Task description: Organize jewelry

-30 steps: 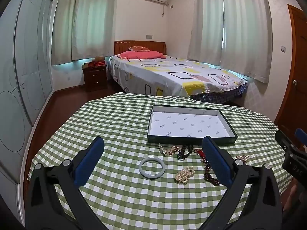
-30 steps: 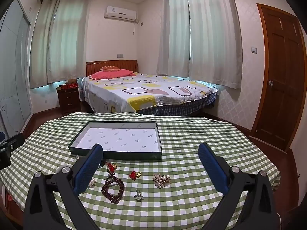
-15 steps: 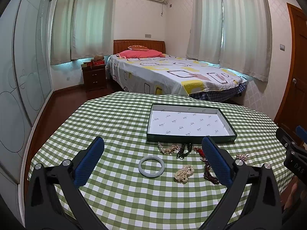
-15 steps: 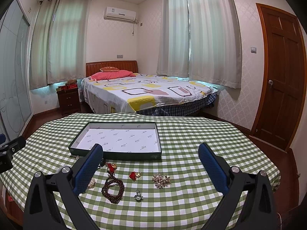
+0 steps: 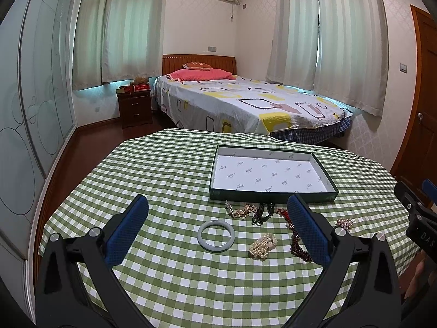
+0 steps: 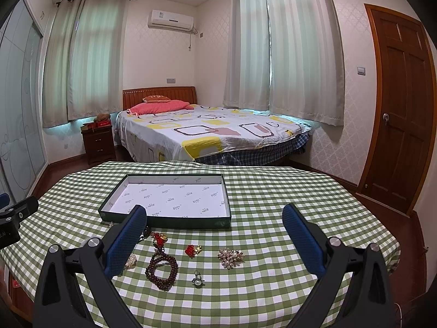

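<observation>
Both grippers, left gripper (image 5: 217,227) and right gripper (image 6: 214,236), hover with jaws spread wide, holding nothing. Jewelry lies on the checked cloth (image 5: 164,169) just near of the empty tray (image 5: 270,194). The jade bangle (image 5: 216,235) looks rigid, slick and breakable, best pinched across its rim; the dark bead bracelet (image 6: 161,271) and pearl cluster (image 5: 262,246) likely light and limp, best gathered at a bunched strand.

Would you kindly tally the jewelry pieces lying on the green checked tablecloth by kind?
Pale stone ring bangle: 1
Bead or chain strands: 4 (gold chain strand, black bead strand, dark red bead strand, pearl strand)
Cluster brooches: 2 (red flower brooch, pearl cluster brooch)
Small pearl-set charm: 1
Total: 8, all outside the dark green box.
</observation>
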Available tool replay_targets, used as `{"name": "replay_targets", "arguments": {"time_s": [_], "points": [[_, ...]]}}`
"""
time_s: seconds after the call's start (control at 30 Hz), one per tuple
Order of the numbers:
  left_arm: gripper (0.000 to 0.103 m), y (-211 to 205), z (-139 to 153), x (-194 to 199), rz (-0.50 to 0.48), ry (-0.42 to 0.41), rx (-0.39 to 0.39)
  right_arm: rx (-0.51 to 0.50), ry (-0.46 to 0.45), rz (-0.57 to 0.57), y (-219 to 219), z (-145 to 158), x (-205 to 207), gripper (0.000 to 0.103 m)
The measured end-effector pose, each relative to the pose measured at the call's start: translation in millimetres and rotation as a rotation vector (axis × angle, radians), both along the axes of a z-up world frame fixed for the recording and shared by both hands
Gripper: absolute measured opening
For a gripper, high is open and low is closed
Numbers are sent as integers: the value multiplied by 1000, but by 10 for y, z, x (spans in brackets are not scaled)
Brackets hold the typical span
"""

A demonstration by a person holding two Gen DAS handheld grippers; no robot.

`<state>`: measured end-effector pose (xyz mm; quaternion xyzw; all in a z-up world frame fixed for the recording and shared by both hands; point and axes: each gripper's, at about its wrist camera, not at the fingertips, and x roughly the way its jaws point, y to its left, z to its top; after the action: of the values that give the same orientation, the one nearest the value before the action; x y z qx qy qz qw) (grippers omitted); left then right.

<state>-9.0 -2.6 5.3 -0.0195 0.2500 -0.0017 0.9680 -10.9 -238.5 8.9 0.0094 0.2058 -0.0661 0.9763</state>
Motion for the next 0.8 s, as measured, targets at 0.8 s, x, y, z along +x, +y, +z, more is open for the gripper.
{"name": "replay_targets", "arguments": {"time_s": [0.8], "points": [[99,-3,-8,-5,0,-1,0,1,-4,4,14,-14,10,97]]}}
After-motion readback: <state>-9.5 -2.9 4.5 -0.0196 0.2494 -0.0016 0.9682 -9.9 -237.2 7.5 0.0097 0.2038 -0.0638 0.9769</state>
